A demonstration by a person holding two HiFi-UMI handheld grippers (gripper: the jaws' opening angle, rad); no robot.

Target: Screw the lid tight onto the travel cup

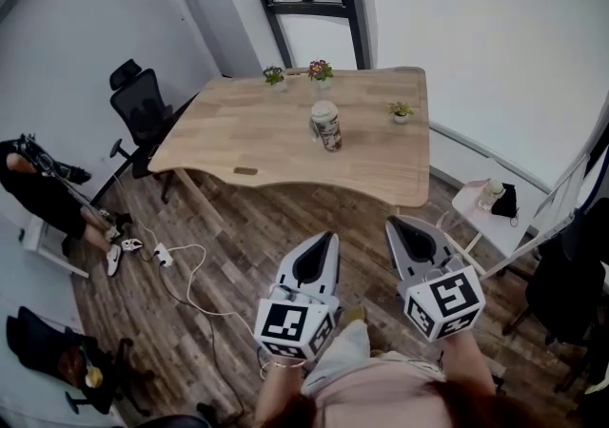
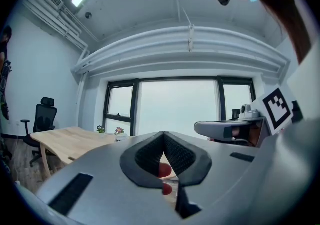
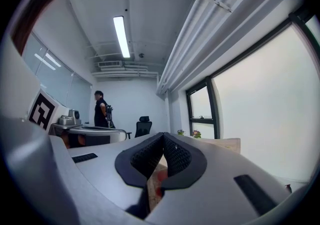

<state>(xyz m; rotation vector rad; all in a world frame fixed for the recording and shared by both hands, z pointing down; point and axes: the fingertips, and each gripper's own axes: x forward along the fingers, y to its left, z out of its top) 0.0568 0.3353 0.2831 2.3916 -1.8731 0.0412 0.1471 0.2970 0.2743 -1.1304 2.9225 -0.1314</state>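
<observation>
At the upper centre of the head view, the travel cup (image 1: 326, 130) is seen upright on the wooden table (image 1: 238, 126), its lid (image 1: 324, 109) on top. Low in frame, well apart from it, the left gripper (image 1: 326, 238) and right gripper (image 1: 393, 223) are held empty, jaws pressed together. The approach is judged in hand; next, jaws must be opened around cup and lid.

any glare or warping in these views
Head view: fisheye curves the walls, light is even, travel cup small but sharp. Left gripper view: window blown out white, corners vignetted black. Right gripper view: ceiling light glares, window washed out too.
</observation>
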